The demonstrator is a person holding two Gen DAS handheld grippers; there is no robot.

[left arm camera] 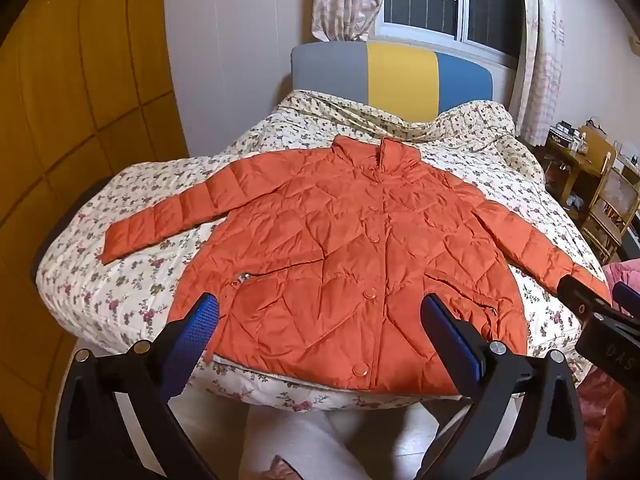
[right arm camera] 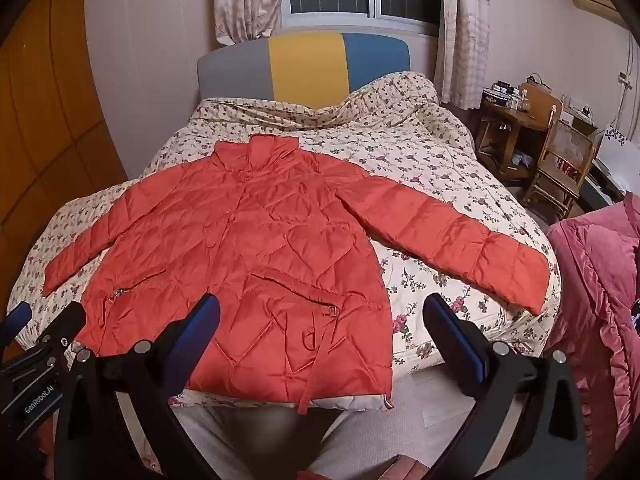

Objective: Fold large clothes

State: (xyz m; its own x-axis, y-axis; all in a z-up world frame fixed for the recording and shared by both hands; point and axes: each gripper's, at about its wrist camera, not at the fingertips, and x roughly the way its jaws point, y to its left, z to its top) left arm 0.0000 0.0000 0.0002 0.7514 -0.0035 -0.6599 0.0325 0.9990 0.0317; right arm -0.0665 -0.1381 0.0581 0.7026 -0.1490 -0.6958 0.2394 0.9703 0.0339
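An orange quilted puffer jacket (left arm camera: pixel 344 248) lies flat and face up on the bed, buttoned, both sleeves spread outward, collar toward the headboard. It also shows in the right wrist view (right arm camera: pixel 248 264). My left gripper (left arm camera: pixel 320 308) is open and empty, held above the jacket's hem near the bed's foot. My right gripper (right arm camera: pixel 320 308) is open and empty, above the hem's right corner, with the right sleeve (right arm camera: pixel 460 240) ahead of it. The right gripper shows at the edge of the left wrist view (left arm camera: pixel 600 320), the left one at the edge of the right wrist view (right arm camera: pixel 40 340).
The bed has a floral quilt (left arm camera: pixel 132 280) and a grey, yellow and blue headboard (left arm camera: pixel 400 76). A wooden wardrobe (left arm camera: pixel 60 140) stands left. A wooden chair (right arm camera: pixel 560 164) and cluttered desk stand right. A pink quilted garment (right arm camera: pixel 600 300) lies at the right. The person's legs are below.
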